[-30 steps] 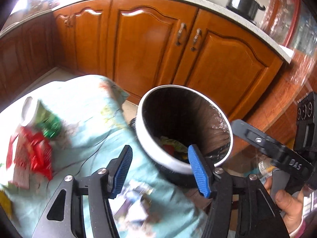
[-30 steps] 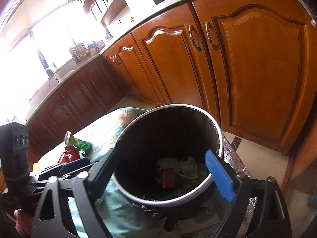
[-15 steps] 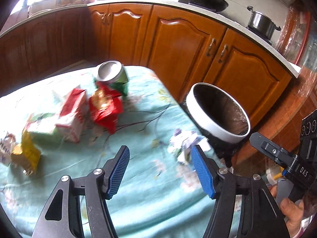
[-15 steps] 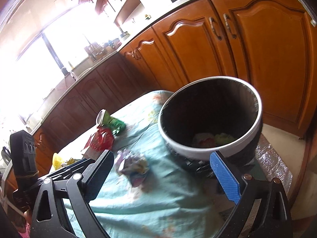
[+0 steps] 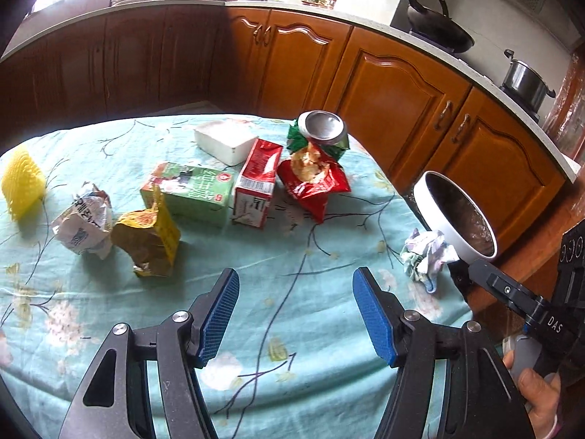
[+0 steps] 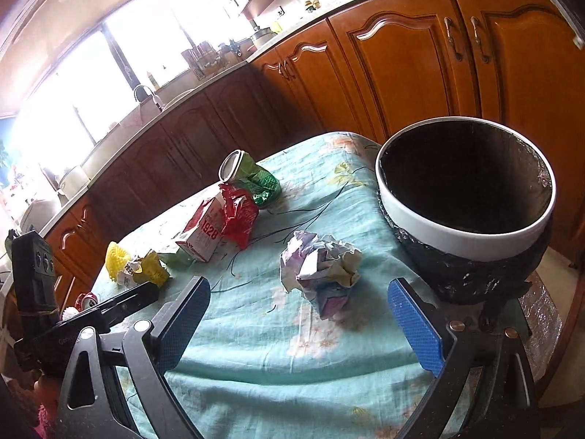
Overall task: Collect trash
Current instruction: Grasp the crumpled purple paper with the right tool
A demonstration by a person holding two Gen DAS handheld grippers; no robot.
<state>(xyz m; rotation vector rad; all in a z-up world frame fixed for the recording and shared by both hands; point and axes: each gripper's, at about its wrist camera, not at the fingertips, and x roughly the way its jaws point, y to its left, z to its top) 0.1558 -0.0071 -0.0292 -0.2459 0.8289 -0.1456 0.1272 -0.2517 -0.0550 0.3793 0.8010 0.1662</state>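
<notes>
Beyond both gaping, empty grippers, left gripper [image 5: 296,314] and right gripper [image 6: 299,325], the bin's [image 6: 464,234] depths stay dark.

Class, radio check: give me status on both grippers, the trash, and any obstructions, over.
Left hand-held gripper open, empty. Right hand-held gripper open, facing crumpled paper. Bin beside it, wrappers on table. Nothing blocking.

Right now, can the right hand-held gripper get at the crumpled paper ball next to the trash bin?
Probably yes. The right hand-held gripper is open and empty, and the crumpled paper ball lies just ahead of it on the tablecloth, apart from the trash bin, with nothing between.
</notes>
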